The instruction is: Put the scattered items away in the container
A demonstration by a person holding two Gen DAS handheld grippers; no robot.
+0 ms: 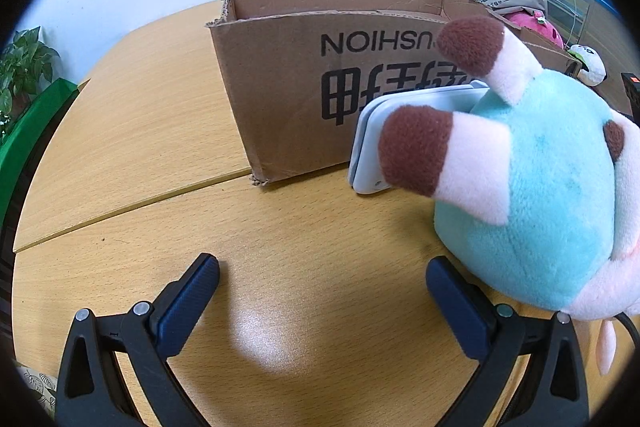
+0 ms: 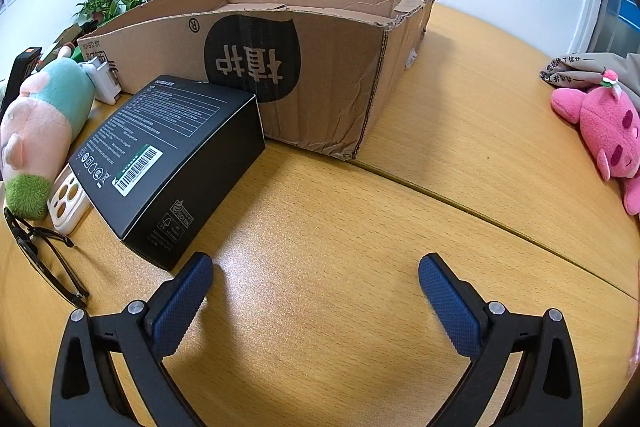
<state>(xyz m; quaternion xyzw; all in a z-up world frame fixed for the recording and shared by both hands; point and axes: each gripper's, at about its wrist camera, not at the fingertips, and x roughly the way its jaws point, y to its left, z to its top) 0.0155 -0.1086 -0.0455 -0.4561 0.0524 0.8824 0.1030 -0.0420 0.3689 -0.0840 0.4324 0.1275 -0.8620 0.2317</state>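
Left gripper (image 1: 322,269) spread wide and empty above the wooden table (image 1: 132,131), just beside a pig plush (image 1: 536,195). Right gripper (image 2: 316,267) likewise released, near a black product box (image 2: 168,163) leaning against the open cardboard box (image 2: 320,67). Further left: phone case (image 2: 66,201), eyeglasses (image 2: 44,259).

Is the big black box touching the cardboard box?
Touching. In the right wrist view the black box leans its far top corner against the printed wall of the cardboard box, no gap showing.
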